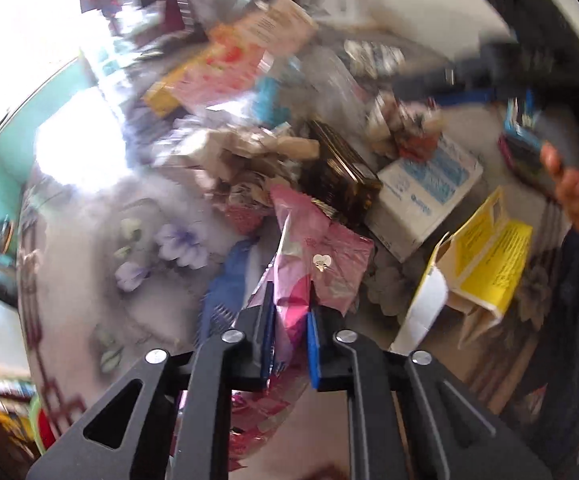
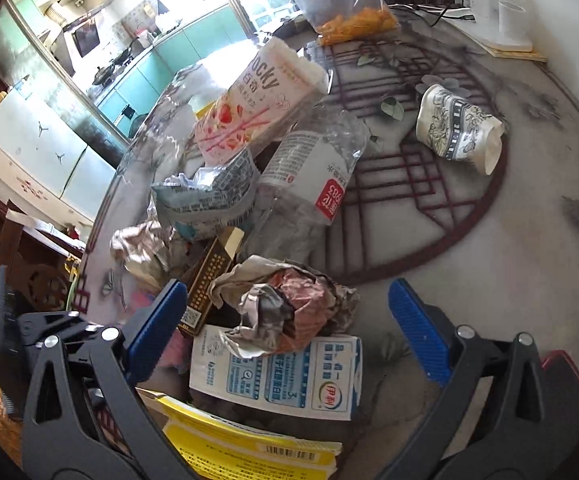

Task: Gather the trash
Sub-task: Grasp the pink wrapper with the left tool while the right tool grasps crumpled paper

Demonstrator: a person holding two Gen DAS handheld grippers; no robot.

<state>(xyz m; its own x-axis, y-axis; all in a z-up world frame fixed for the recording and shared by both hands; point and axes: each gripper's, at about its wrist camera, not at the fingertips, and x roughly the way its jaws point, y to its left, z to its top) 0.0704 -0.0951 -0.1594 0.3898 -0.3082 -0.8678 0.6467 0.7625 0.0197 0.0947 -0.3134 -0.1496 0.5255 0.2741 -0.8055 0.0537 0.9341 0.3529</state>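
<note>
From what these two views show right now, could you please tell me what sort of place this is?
Most likely a home dining area beside a kitchen. A round patterned table is littered with household trash such as a Pocky box, and behind it stand teal kitchen cabinets and a range hood.

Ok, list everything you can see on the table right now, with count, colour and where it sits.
Wrapper: one, pink, clamped in the left gripper.
Milk carton: one, white and blue, flat, near edge of the pile.
Crumpled paper: one wad, grey and pink, on the carton.
Yellow box: one, flattened, nearest the right gripper.
Gold box: one, behind the paper.
Biscuit box: one, white and pink, top of the pile.
Bottle: one, clear, crushed, mid-pile.
Paper cup: one, white patterned, crushed, alone on the table.
Left gripper: shut.
Right gripper: open over the paper.
</note>
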